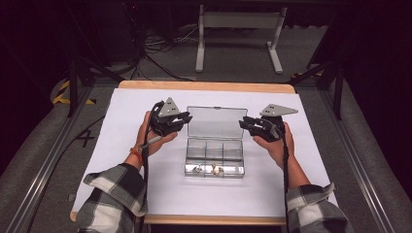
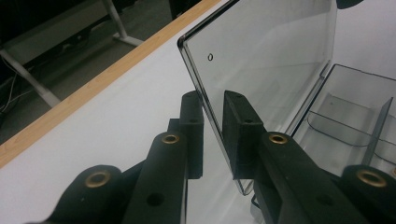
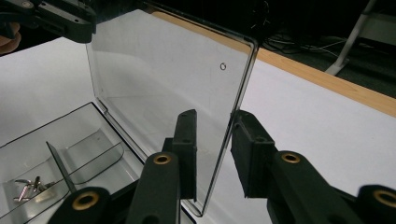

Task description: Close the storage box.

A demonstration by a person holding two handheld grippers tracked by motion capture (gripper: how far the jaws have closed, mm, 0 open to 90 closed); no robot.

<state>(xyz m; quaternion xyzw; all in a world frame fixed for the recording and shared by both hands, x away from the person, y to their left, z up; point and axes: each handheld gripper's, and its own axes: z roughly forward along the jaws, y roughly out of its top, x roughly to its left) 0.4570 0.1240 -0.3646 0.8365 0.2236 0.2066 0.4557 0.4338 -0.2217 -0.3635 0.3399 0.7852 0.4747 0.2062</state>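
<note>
The left hand-held gripper straddles the left edge of the upright clear lid, pads apparently not clamping; the right hand-held gripper straddles its right edge, released.

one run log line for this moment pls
left gripper: jaws around left edge of clear plastic box's upright lid, small gap | right gripper: jaws around right edge, not pressing | small metal screws in compartment
</note>
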